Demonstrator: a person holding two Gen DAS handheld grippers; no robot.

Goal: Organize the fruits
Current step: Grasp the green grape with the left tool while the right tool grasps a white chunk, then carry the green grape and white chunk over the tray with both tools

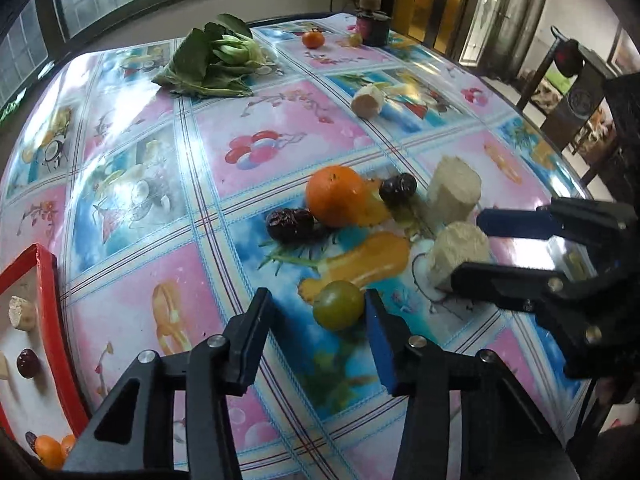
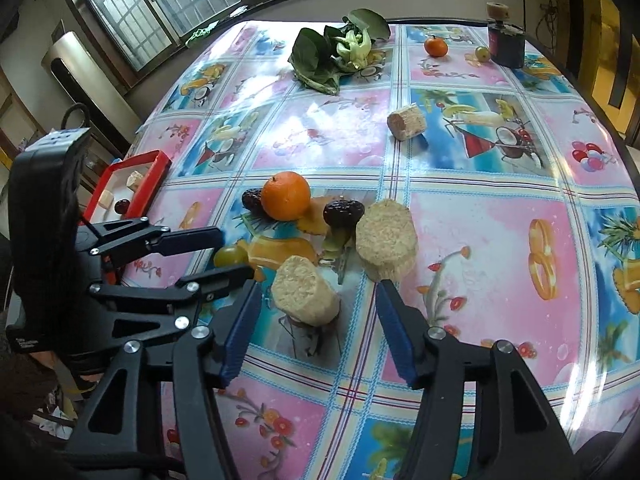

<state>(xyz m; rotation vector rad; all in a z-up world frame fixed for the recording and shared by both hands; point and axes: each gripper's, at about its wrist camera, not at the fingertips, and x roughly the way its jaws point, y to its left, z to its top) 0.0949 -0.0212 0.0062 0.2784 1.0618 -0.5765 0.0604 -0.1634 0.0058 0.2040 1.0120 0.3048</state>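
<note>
Wide view first: the bench (image 1: 132,184) under its fruit-print cloth, with the red tray (image 1: 44,276) off at the left edge. Mid-bench, an orange (image 1: 336,196) sits between two dark dates. Right tool (image 2: 316,320) spread wide, the near sugarcane chunk (image 2: 306,296) dead ahead between its fingers, lying on its side with cut face toward the camera. Left tool (image 1: 316,320) wide too, the small green grape (image 1: 338,304) just ahead, touching the right finger.
</note>
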